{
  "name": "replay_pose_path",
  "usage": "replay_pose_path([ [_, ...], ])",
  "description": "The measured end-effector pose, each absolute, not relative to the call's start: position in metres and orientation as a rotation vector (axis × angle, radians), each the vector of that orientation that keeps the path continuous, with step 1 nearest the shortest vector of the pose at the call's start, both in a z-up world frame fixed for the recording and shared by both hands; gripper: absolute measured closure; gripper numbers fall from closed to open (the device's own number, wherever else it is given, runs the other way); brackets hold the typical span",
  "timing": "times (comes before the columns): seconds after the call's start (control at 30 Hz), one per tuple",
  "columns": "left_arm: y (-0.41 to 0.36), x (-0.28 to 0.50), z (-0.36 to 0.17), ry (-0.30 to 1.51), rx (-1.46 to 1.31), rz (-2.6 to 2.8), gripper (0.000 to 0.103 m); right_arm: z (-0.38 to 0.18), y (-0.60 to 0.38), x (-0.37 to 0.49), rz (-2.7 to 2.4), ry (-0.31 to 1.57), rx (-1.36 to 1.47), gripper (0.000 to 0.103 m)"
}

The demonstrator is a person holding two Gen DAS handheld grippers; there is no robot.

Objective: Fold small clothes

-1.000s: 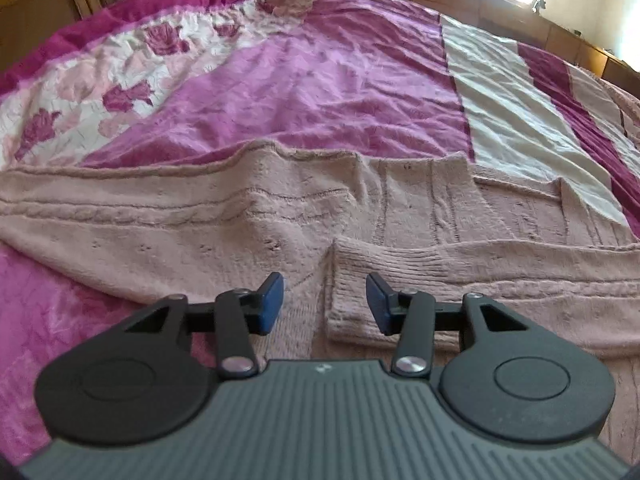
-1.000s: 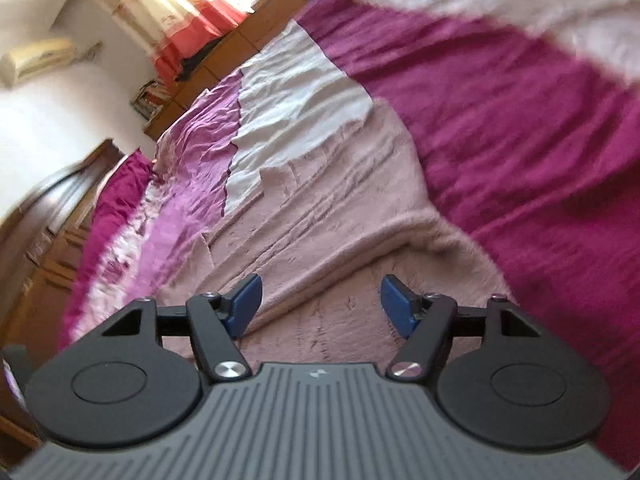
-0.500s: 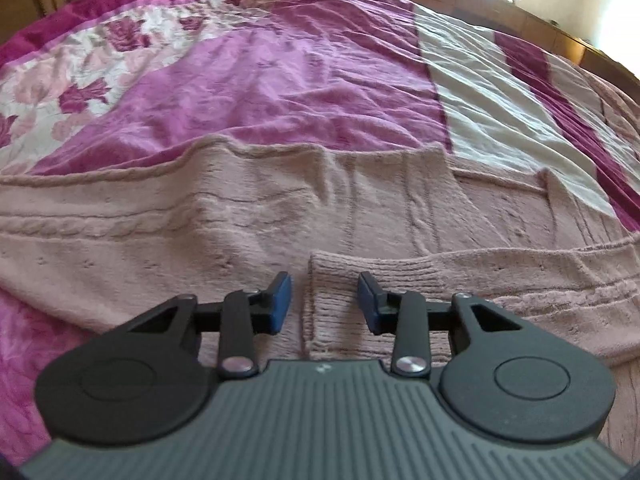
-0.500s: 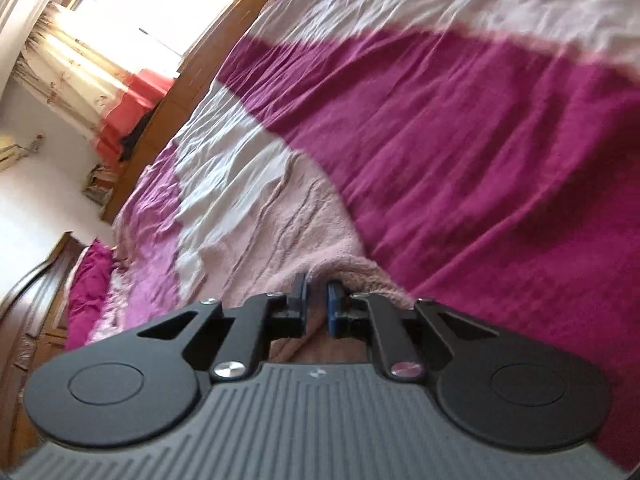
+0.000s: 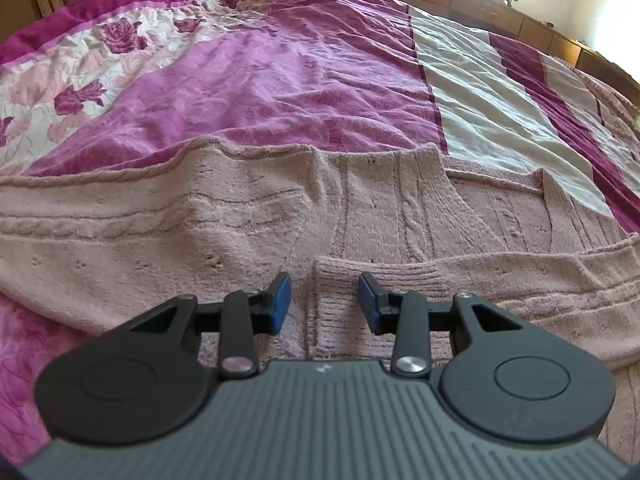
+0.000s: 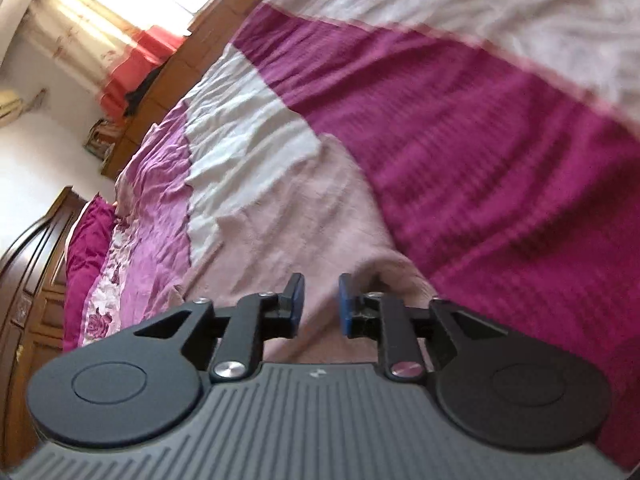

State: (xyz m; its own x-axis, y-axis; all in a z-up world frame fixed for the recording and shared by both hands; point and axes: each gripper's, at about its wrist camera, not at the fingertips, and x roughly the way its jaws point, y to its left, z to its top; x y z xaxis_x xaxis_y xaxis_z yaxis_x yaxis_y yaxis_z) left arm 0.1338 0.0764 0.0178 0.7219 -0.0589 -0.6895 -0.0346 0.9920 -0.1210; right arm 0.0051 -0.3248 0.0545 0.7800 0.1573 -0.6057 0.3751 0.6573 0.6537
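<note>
1. On the bed, the pink knit sweater [image 5: 280, 216] lies spread flat, its ribbed sleeve cuff [image 5: 332, 300] folded across the body.
2. Left gripper [image 5: 325, 300]: jaws part-spread, straddling that cuff, narrower than a second ago, not pinching.
3. Right gripper [image 6: 321, 305]: was pressed together half a second ago, now opening over the sweater edge [image 6: 384, 280]; blurred, probably let go.
4. Bedspread [image 5: 280, 80] underneath.

Left wrist view: looks down and forward along the left gripper [image 5: 324, 300], close above a pink knitted sweater [image 5: 240, 232] spread on the bed [image 5: 280, 64], facing its far edge. Right wrist view: rolled and blurred, close over the sweater's [image 6: 288, 216] edge, facing the headboard [image 6: 28, 264]. Both views share sweater and striped bedspread [image 6: 480, 140].
</note>
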Motion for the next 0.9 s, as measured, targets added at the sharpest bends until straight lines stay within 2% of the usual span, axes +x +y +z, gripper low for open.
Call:
replay_pose_path([
  [0.07, 0.076, 0.134, 0.018, 0.764, -0.127, -0.013, 0.064, 0.061, -0.321, 0.022, -0.136, 0.684, 0.834, 0.051],
  [0.1, 0.076, 0.135, 0.018, 0.764, -0.127, -0.013, 0.064, 0.063, -0.321, 0.033, -0.132, 0.686, 0.818, 0.049],
  [0.43, 0.075, 0.141, 0.016, 0.760, -0.129, -0.015, 0.064, 0.036, -0.325, 0.154, -0.198, 0.824, 0.874, 0.049],
  [0.57, 0.073, 0.142, 0.014, 0.759, -0.107, -0.023, 0.065, 0.025, -0.312, 0.182, -0.238, 0.882, 0.789, 0.050],
  [0.63, 0.071, 0.141, 0.013, 0.753, -0.087, -0.028, 0.065, 0.023, -0.304, 0.190, -0.258, 0.900, 0.720, 0.056],
  [0.67, 0.070, 0.140, 0.013, 0.749, -0.076, -0.032, 0.066, 0.022, -0.300, 0.192, -0.273, 0.913, 0.676, 0.067],
  [0.7, 0.069, 0.140, 0.012, 0.746, -0.067, -0.040, 0.073, 0.021, -0.298, 0.193, -0.286, 0.921, 0.641, 0.079],
  [0.77, 0.067, 0.139, 0.012, 0.743, -0.064, -0.052, 0.077, 0.020, -0.297, 0.195, -0.304, 0.933, 0.598, 0.091],
  [0.9, 0.065, 0.137, 0.012, 0.735, -0.058, -0.063, 0.086, 0.019, -0.308, 0.189, -0.287, 0.915, 0.649, 0.099],
])
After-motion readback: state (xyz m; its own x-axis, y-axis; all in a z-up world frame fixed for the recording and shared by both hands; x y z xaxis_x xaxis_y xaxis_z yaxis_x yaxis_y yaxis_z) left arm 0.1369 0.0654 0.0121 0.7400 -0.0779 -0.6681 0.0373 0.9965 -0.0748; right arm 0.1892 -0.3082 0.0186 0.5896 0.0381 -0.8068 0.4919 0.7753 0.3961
